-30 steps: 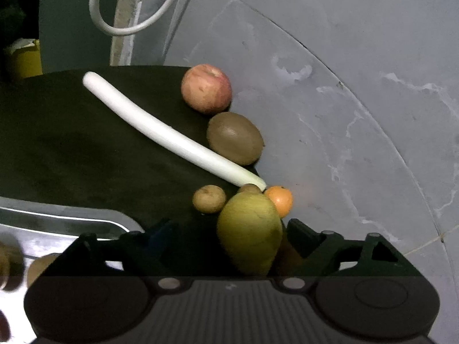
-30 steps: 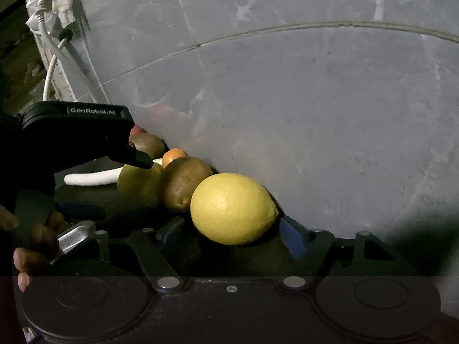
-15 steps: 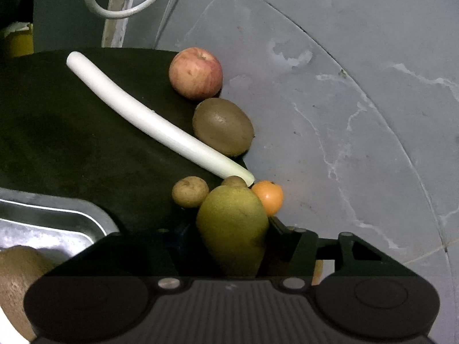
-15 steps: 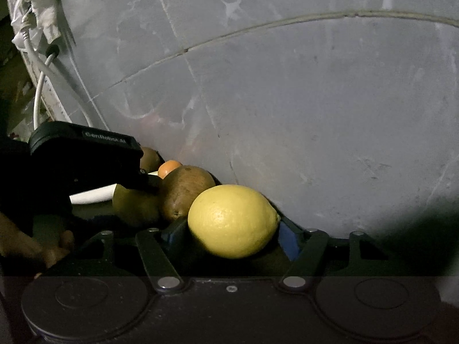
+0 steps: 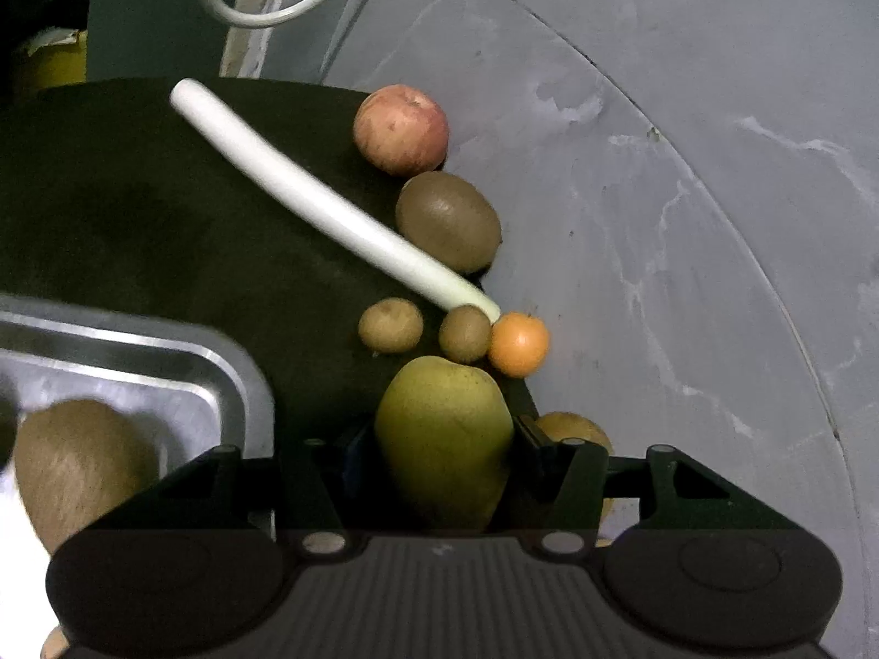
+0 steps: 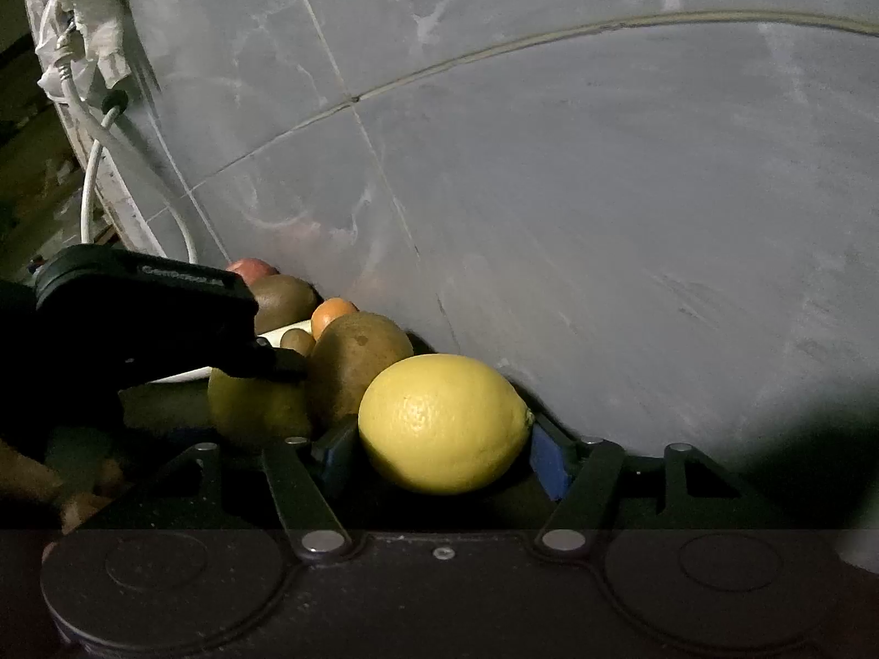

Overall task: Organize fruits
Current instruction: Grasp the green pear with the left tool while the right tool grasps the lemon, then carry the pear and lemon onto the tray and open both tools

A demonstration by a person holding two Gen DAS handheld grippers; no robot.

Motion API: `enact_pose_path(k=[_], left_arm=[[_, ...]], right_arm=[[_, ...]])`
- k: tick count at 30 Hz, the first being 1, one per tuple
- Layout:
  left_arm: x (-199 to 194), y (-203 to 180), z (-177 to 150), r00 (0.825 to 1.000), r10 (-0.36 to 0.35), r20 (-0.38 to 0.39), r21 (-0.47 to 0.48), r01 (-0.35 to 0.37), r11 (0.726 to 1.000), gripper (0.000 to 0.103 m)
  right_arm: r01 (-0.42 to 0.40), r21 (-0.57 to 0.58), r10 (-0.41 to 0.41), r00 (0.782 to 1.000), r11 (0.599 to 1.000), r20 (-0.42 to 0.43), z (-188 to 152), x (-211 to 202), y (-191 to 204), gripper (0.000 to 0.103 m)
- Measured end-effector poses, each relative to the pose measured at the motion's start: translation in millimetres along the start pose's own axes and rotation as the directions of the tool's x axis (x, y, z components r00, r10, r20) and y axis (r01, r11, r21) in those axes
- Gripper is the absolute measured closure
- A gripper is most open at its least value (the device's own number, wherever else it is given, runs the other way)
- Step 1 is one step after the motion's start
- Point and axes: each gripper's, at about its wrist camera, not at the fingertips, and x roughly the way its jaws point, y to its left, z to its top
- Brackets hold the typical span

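Observation:
My left gripper (image 5: 439, 434) is shut on a green-yellow pear (image 5: 445, 439) and holds it just above the dark counter. Beyond it lie a small orange (image 5: 519, 343), two small kiwis (image 5: 464, 334), a large kiwi (image 5: 448, 228), a red apple (image 5: 401, 129) and a white leek stalk (image 5: 324, 208). My right gripper (image 6: 439, 439) is shut on a yellow lemon (image 6: 445, 423). In the right wrist view the left gripper (image 6: 143, 324) holds the pear (image 6: 252, 406) beside a brown fruit (image 6: 357, 362).
A metal tray (image 5: 165, 362) at lower left holds a large kiwi (image 5: 77, 467). A grey tiled wall (image 6: 549, 192) runs close behind the fruit row. A white cable (image 5: 274, 0) hangs at the wall's far end.
My left gripper closed on the pear and drew back with it toward the tray, so more of the tray and its kiwi show. My right gripper closed on the lemon.

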Motion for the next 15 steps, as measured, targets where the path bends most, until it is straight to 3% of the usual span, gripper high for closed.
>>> enact_pose_path(k=[8, 15], left_arm=[[-26, 5, -18, 0.999, -0.025, 0.026, -0.023, 0.026, 0.999, 0.045], [-70, 19, -36, 0.996, -0.059, 0.074, -0.06, 0.063, 0.996, 0.045]], right_arm=[[-0.016, -0.015, 0.016, 1.0, 1.0, -0.007, -4, -16, -3, 0.037], [-0.085, -0.065, 0.084, 0.996, 0.994, -0.008, -13, -43, 8, 0.037]])
